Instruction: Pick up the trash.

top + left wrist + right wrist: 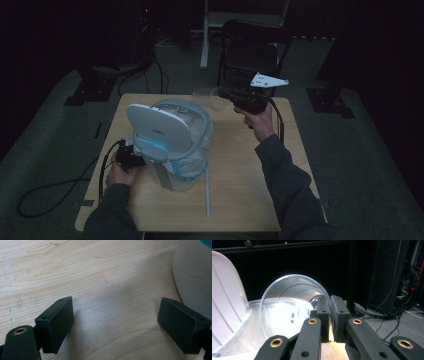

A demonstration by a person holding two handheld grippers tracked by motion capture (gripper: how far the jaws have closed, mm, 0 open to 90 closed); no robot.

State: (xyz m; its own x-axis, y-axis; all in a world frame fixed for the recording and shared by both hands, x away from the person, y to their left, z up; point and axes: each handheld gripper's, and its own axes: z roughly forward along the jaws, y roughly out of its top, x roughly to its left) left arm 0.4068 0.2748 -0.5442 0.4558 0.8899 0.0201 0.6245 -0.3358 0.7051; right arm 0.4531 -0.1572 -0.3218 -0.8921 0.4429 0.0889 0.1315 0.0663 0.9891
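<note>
The right gripper hangs above the table's far edge, a little right of its middle, with its jaws closed on the wall of a clear plastic cup. In the right gripper view one jaw sits inside the cup and the other outside, the rim pinched between them. The cup lies on its side in the grip — its long axis roughly level, its mouth side-on to the camera — and it points left, toward the white appliance with its lid raised, which stands on the left half of the table.

That is the relation the next move seems to turn on: the appliance's open bowl lies just beyond and below the cup, so the right hand is the nearer one and the cup would probably need carrying over the opening.

The left gripper rests near the table's left edge, just beside the appliance's base. Its jaws stand wide apart — nothing between them but bare wood.
</note>
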